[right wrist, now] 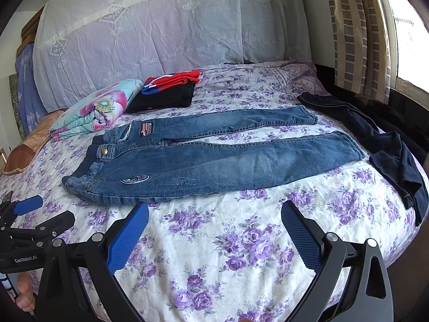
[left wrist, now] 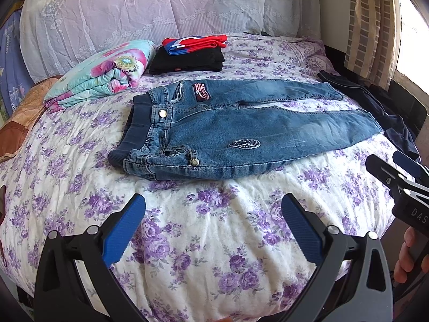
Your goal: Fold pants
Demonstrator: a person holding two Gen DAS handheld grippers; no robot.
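Blue jeans lie flat and unfolded on the floral bedspread, waistband to the left, legs stretched right with a gap between them. They also show in the right wrist view. My left gripper is open and empty, above the bedspread just in front of the jeans' near edge. My right gripper is open and empty, also in front of the near edge. The right gripper shows at the right edge of the left wrist view; the left gripper shows at the left edge of the right wrist view.
A stack of folded clothes, red and blue on black, sits behind the jeans. A folded floral quilt lies to their left. Dark navy garments lie crumpled at the bed's right edge. A lace-covered headboard and a curtain stand behind.
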